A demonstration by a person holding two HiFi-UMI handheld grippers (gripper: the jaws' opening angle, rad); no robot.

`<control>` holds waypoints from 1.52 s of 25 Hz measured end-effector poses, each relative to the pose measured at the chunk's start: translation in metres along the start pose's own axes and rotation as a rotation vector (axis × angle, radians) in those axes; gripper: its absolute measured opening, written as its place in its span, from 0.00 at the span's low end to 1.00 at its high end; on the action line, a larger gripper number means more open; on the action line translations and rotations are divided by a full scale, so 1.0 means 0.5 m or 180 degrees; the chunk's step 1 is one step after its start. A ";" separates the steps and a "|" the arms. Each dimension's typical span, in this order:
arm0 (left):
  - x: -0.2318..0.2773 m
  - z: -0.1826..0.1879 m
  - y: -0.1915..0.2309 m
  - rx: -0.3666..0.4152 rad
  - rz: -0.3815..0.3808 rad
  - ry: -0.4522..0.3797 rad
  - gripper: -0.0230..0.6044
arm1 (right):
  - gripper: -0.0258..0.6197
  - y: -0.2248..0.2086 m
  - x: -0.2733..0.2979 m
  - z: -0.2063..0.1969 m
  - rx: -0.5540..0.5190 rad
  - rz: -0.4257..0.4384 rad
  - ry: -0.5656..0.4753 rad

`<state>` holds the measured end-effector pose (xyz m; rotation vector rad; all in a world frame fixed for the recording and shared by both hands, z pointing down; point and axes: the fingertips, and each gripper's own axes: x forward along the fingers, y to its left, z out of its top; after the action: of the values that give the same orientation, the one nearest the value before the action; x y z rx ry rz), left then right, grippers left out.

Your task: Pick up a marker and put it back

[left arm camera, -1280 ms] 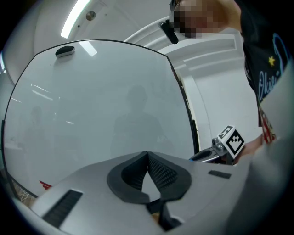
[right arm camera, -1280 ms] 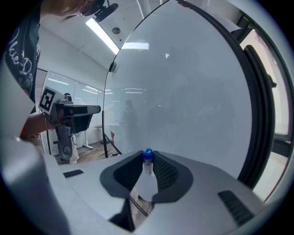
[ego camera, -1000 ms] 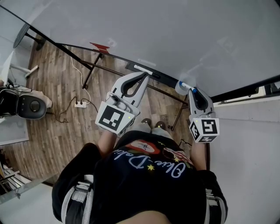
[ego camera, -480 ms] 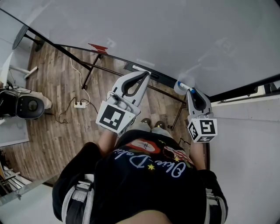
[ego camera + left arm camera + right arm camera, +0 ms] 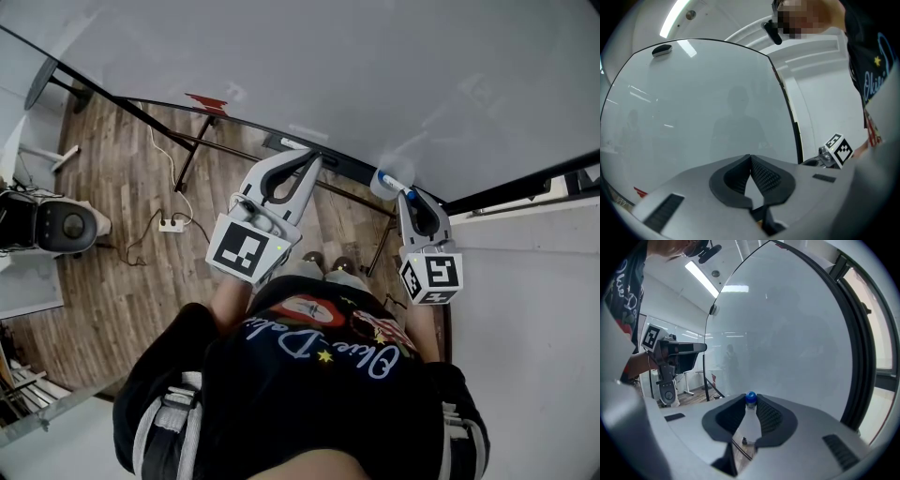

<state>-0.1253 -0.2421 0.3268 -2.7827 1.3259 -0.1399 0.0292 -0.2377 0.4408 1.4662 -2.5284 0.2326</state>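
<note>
Presently, legible writing is scarce. White cursive lettering runs across the person's dark shirt in the head view, with yellow stars, but I cannot read it with confidence. The marker cube on the right gripper and the cube on the left carry black-and-white square patterns only, no text.

Right gripper: jaws closed on a marker. The right gripper view shows its white barrel pinched between the pads, blue end out past the tips and pointing at the whiteboard. In the head view that end sits close to the board's lower edge; contact cannot be told.

Left gripper: the left gripper view shows its pads meeting at the tips, nothing between them, facing the whiteboard.

View differences:
- Head view only: wooden floor, white power strip, a red object at the board's bottom rail.
- Left gripper view only: a dark oval piece at the board's top edge.
- Right gripper view only: a ceiling strip light and a dark window frame right of the board.
</note>
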 end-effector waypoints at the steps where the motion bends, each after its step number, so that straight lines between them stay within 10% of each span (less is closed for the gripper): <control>1: 0.001 0.001 0.000 0.0003 -0.0003 -0.0005 0.04 | 0.15 0.001 0.000 0.000 -0.0004 0.0000 0.0003; 38: 0.017 0.013 -0.033 -0.0021 -0.0231 -0.0092 0.04 | 0.12 -0.014 -0.073 0.144 -0.0013 -0.0174 -0.0467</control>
<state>-0.1067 -0.2385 0.3222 -2.8283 1.2219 -0.0984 0.0455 -0.2280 0.3623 1.6033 -2.5948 0.1150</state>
